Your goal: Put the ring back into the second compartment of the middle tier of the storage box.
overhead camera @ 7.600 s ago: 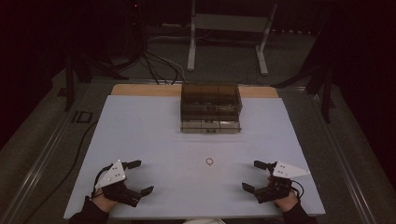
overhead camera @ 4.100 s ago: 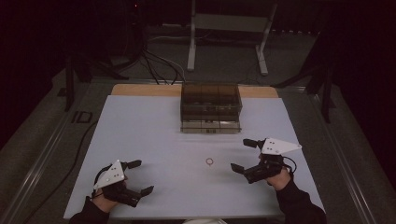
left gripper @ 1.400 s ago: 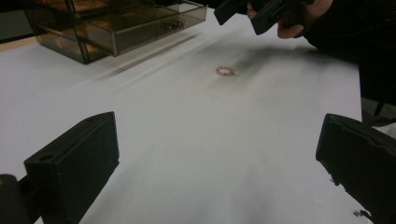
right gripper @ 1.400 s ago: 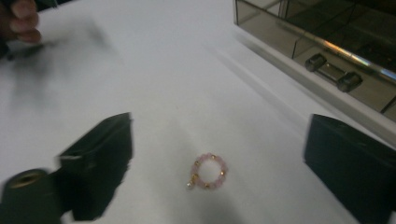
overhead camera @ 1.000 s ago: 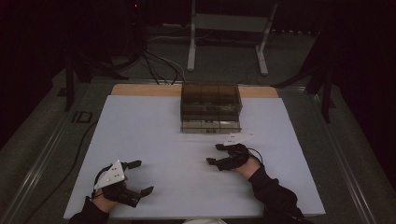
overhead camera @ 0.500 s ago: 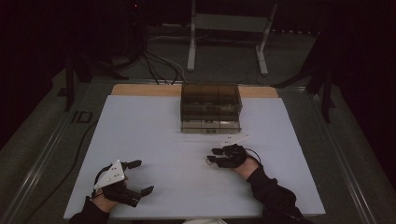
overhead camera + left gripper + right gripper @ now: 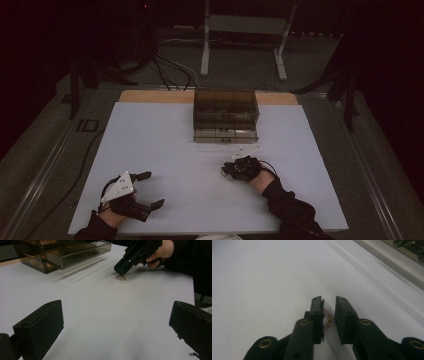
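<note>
A small pink ring lies flat on the white table, in front of the drawer box. My right gripper is tipped down over it, and its fingertips touch the table there. In the right gripper view the ring lies in the narrow gap of the right gripper, close against the left jaw; the jaws stand slightly apart. My left gripper rests at the table's near left corner, jaws wide open with nothing between them. From there the right gripper shows across the table.
A smoky transparent drawer box stands at the table's far middle, one drawer pulled slightly out. Cables and a metal stand sit on the floor beyond the table.
The right gripper has come from the table's right side to the ring at the middle, dropped lower over it, and its jaws have narrowed around it. The left gripper has stayed still.
</note>
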`<move>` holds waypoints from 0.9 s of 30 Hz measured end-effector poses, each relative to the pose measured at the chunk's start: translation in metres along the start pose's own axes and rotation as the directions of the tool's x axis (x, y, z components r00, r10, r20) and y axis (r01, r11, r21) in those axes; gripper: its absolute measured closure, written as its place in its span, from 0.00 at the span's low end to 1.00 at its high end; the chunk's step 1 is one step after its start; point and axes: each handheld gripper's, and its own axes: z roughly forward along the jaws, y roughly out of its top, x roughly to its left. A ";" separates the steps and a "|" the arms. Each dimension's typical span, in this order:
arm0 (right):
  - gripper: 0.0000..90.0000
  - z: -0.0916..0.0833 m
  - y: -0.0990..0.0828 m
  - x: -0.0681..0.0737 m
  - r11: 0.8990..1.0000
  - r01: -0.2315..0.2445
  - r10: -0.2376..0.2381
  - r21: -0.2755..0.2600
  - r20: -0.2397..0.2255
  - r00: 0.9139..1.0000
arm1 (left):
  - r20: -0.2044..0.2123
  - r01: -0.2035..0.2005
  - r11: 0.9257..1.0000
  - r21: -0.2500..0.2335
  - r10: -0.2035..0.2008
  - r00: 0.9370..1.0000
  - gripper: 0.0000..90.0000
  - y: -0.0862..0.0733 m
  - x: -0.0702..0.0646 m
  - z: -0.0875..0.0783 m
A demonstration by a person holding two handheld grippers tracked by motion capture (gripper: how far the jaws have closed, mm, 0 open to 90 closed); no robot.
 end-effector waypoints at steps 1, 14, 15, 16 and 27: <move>0.86 0.001 0.000 0.001 1.000 0.004 -0.004 0.007 0.001 1.000 | 0.000 -0.003 1.000 -0.001 0.003 1.000 0.01 0.000 0.000 0.000; 0.94 0.005 0.001 0.008 0.996 0.077 -0.079 0.048 0.038 0.996 | -0.006 0.001 1.000 -0.002 -0.001 1.000 0.01 0.000 0.000 0.000; 0.94 0.005 0.001 0.008 0.996 0.081 -0.083 0.048 0.041 0.996 | -0.011 0.001 1.000 -0.004 -0.001 1.000 0.01 0.000 0.000 0.000; 0.94 0.005 0.001 0.009 0.995 0.086 -0.088 0.048 0.040 0.995 | -0.015 0.000 1.000 0.003 0.000 1.000 0.01 0.000 0.001 0.000; 0.96 0.005 -0.001 0.011 0.995 0.093 -0.094 0.036 0.051 0.994 | -0.015 0.006 1.000 -0.001 -0.006 1.000 0.01 0.000 0.001 0.000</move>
